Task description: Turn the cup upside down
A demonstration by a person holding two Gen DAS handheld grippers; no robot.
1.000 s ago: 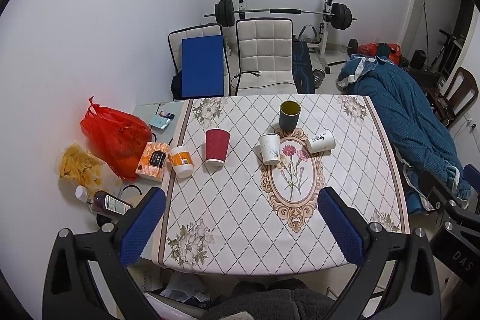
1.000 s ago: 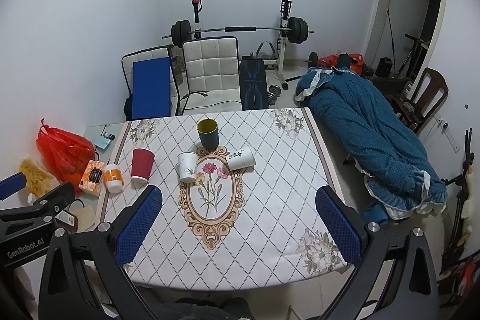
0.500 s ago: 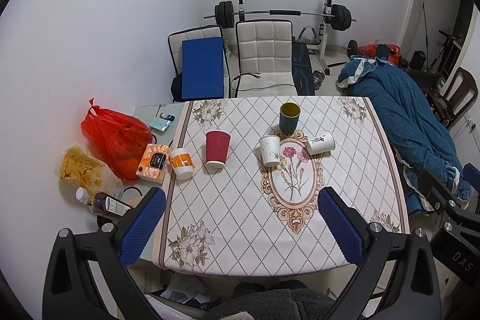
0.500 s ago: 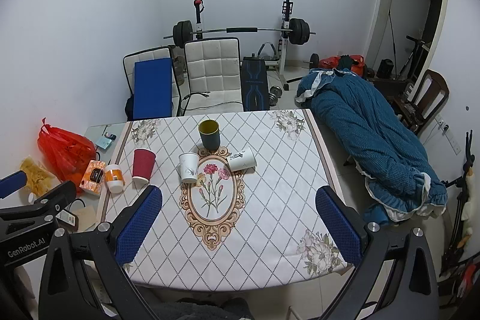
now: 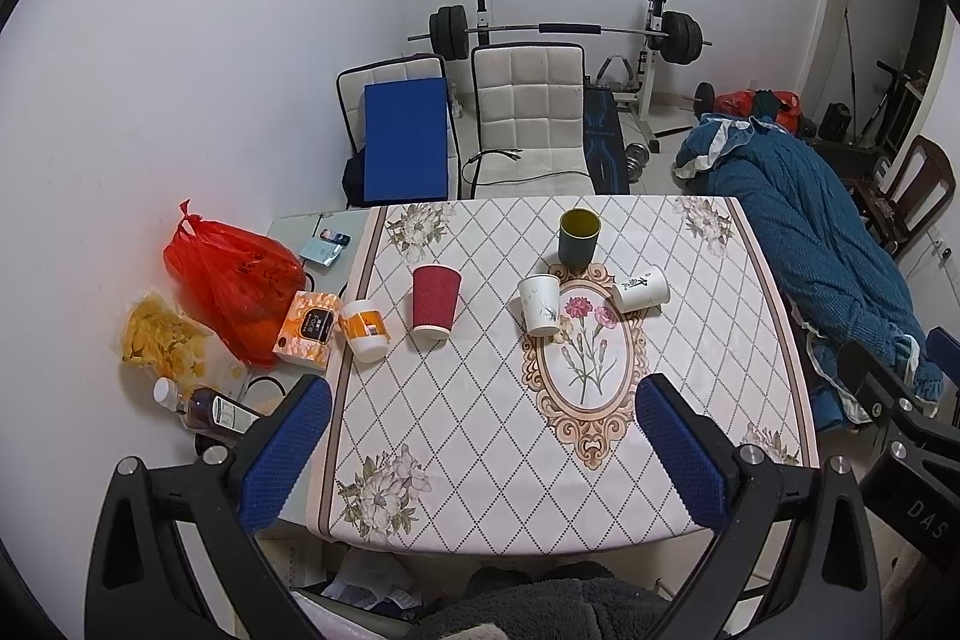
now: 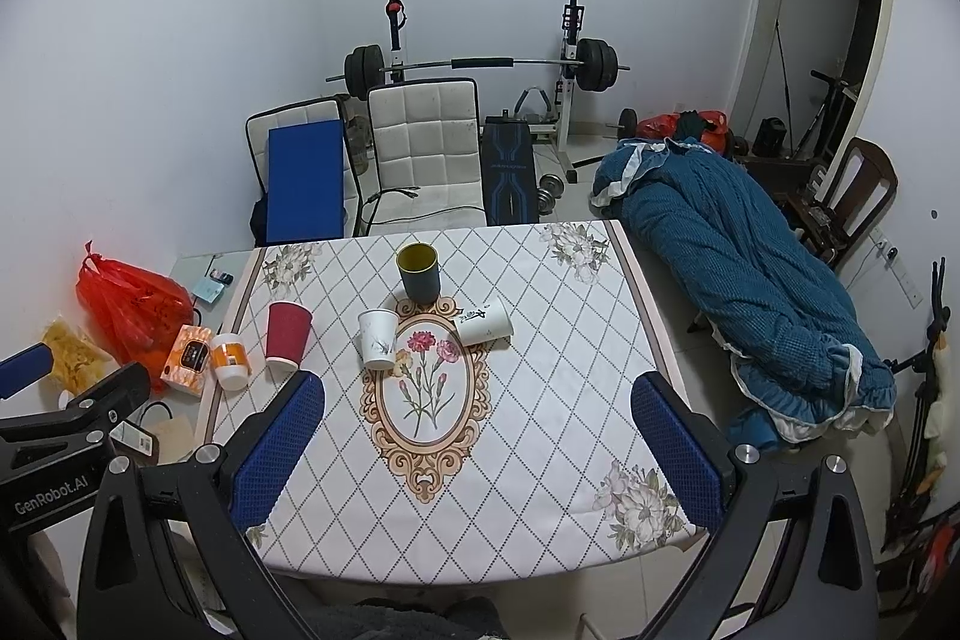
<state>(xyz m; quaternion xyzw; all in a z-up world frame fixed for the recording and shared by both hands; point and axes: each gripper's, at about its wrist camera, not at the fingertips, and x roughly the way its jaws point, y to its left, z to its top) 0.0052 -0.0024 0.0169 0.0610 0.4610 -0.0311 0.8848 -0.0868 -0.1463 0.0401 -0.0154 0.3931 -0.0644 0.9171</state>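
Note:
On the patterned table (image 5: 480, 430) stand a red paper cup (image 5: 435, 303), a white paper cup (image 5: 539, 305) and a dark green cup (image 5: 578, 236), all upright. Another white cup (image 5: 641, 288) lies on its side. A small orange-and-white cup (image 5: 364, 330) stands at the left edge. The right wrist view shows the red cup (image 6: 288, 335), the white cup (image 6: 377, 339), the green cup (image 6: 418, 273) and the lying cup (image 6: 483, 320). My left gripper (image 5: 480, 451) and right gripper (image 6: 477, 448) are open and empty, high above the table's near edge.
Left of the table are a red plastic bag (image 5: 231, 280), an orange box (image 5: 306, 330), a bag of chips (image 5: 159, 340) and a bottle (image 5: 207, 409). Two white chairs (image 5: 528, 112) and a barbell rack (image 5: 558, 31) stand behind. A blue blanket (image 5: 804, 244) lies right.
Both views have shifted only very slightly. The cups have not moved and both grippers stay open.

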